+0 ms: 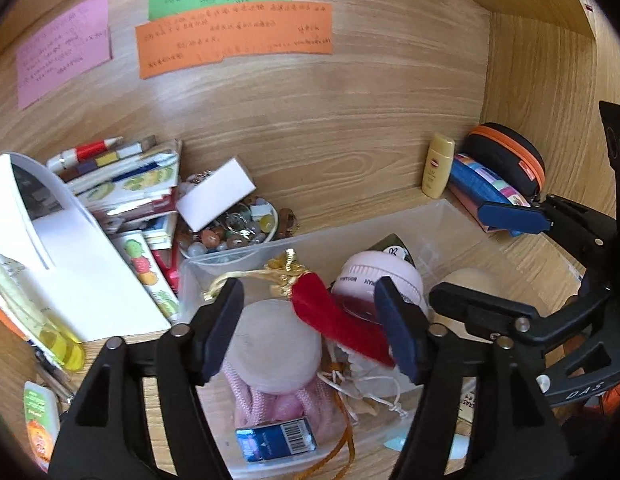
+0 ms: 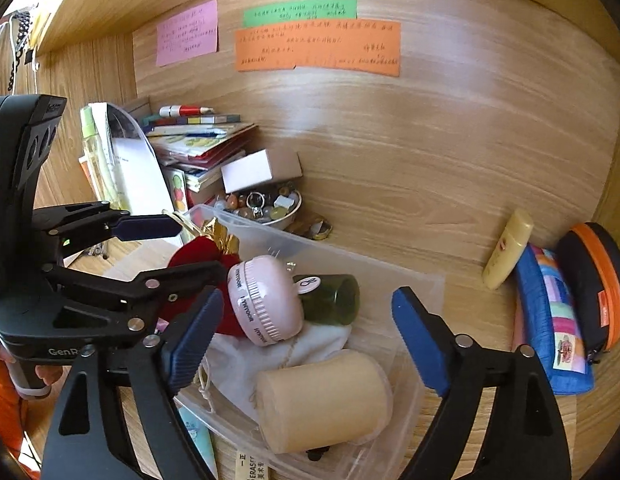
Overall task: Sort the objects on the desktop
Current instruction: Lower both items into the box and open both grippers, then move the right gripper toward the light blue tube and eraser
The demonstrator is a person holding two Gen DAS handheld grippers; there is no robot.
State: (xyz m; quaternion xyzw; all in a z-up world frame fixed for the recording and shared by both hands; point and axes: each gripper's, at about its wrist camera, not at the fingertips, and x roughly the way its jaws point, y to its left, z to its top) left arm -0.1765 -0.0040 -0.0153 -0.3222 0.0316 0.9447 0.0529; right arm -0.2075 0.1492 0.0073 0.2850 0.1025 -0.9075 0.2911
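A clear plastic bin (image 1: 450, 216) (image 2: 406, 280) on the wooden desk holds a pink round timer (image 1: 380, 278) (image 2: 264, 300), a red velvet pouch with gold trim (image 1: 342, 324) (image 2: 196, 252), a pale pink puff (image 1: 272, 346), a cream roll (image 2: 324, 400), a green bottle (image 2: 334, 298) and a blue packet (image 1: 276, 438). My left gripper (image 1: 310, 332) is open over the bin, straddling the puff and pouch. My right gripper (image 2: 306, 340) is open over the bin's right half, around the cream roll and timer, holding nothing.
A stack of books and papers (image 1: 122, 188) (image 2: 198, 148), a white box (image 1: 216, 194) and a bowl of beads (image 1: 234, 228) (image 2: 266, 204) lie at the back left. A yellow bottle (image 1: 438, 166) (image 2: 506, 248), blue pouch (image 2: 554, 320) and black-orange case (image 1: 506, 158) (image 2: 594, 284) sit right.
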